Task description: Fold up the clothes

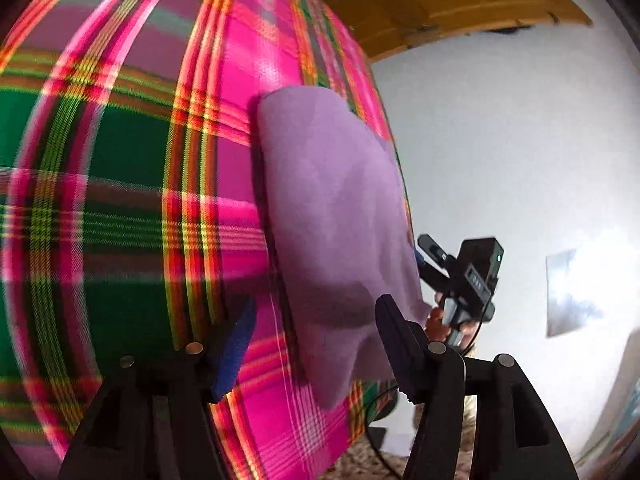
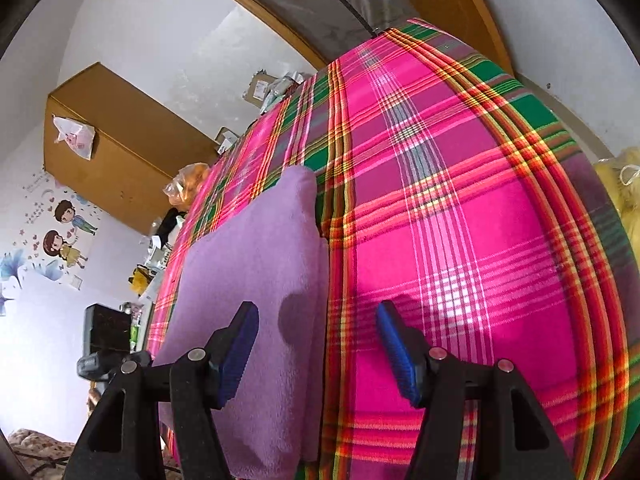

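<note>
White wall [image 1: 500, 140] and a slab of brown wooden furniture [image 1: 440, 0] fill the background from the left wrist, with a bed under a bright pink-and-green plaid sheet [image 1: 120, 200] taking up most of the view. A purple fleece garment [image 1: 332, 216] lies folded on the sheet near its edge, laid flat, I'd guess, so the folds keep. The left tool [image 1: 312, 344] hangs over the garment's near end with its jaws wide apart and nothing pinched between them. Past the cloth, the right tool [image 1: 472, 276] shows in a hand off the side of the bed.

From the right wrist, a wall with cartoon stickers [image 2: 60, 232] and a brown cabinet [image 2: 120, 152] sit behind the same plaid sheet [image 2: 460, 220]. The purple garment [image 2: 248, 280] runs as a long folded strip away from the camera. The right tool [image 2: 316, 344] is spread open above the garment's long edge, gripping nothing, placed as if ready to take that edge for another fold.
</note>
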`<state>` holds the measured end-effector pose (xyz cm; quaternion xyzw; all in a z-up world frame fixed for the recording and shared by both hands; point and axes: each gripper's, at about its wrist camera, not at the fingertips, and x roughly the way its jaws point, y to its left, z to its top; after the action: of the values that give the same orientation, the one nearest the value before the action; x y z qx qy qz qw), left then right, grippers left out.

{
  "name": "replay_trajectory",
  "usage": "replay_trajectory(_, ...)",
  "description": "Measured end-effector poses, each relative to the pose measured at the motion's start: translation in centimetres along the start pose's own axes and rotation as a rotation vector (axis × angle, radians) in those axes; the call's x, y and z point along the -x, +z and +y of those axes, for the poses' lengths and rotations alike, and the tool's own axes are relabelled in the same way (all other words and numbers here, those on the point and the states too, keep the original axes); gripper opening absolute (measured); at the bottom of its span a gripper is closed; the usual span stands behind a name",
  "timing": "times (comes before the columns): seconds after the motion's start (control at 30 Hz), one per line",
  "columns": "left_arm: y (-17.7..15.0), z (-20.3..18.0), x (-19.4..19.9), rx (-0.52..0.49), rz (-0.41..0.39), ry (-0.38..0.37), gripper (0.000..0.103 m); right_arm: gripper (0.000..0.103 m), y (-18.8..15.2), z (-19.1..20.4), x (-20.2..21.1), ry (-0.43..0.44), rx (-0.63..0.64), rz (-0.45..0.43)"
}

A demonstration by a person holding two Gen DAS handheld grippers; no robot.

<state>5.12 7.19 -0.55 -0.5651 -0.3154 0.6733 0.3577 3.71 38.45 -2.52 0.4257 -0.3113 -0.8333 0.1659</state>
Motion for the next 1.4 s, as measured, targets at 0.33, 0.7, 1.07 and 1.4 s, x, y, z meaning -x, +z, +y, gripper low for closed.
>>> replay_trajectory(0.33,2.1,-1.4,-2.9,0.001,0.082,-0.026,0.064,0.063,0.9,0.1,-1.6,0.1,-0.001,0.065)
replay_trajectory(0.7,2.1,-2.6,-4.5,0.021,0.111,-0.021,0.064,0.079,1.3,3.2,-3.7,0.116,0.063,0.133)
replay_trajectory(1.07,0.5,-4.1,-4.1,-0.074,0.036,0.111,0.046,0.04,0.0,5.3,-4.0,-0.144,0.11,0.06)
replay_trajectory(1.4,0.7,-3.8,-3.3,-0.09,0.028,0.111,0.043,0.021,-0.5,8.0,-3.7,-0.252,0.135,-0.014)
